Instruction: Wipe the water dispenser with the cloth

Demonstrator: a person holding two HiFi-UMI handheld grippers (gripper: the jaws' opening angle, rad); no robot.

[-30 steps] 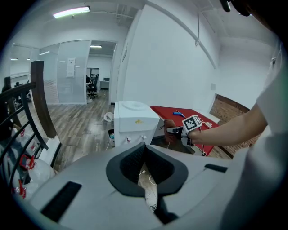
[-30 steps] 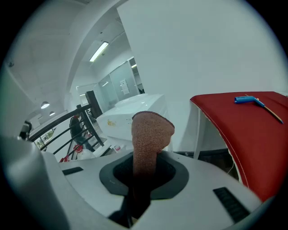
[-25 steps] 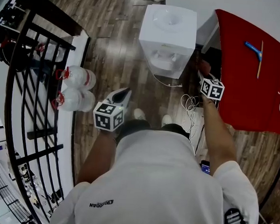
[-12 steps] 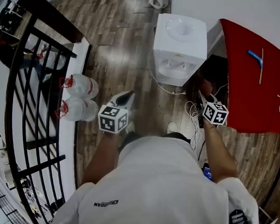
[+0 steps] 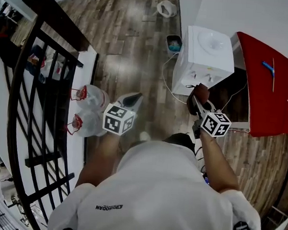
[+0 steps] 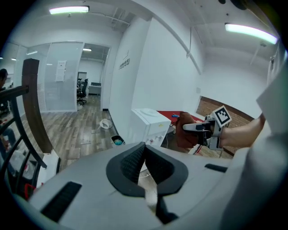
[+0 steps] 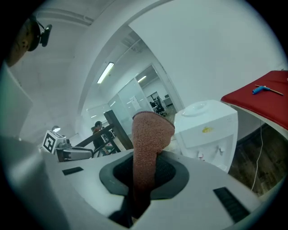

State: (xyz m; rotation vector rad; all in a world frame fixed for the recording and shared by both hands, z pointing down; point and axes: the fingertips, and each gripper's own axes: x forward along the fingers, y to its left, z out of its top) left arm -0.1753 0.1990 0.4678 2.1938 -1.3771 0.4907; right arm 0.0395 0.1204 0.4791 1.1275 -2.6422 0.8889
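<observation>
Right tongs clamped on the brown cloth; the cloth's lower end is lost between the pads. Cloth is held in the air before the water dispenser, apart from it. Dispenser stands on the floor by the red desk's left edge, its base partly hidden in the head view. Left tongs closed, empty.

White water dispenser standing upright, reddish-brown cloth bunched upright, seemingly just short of it
</observation>
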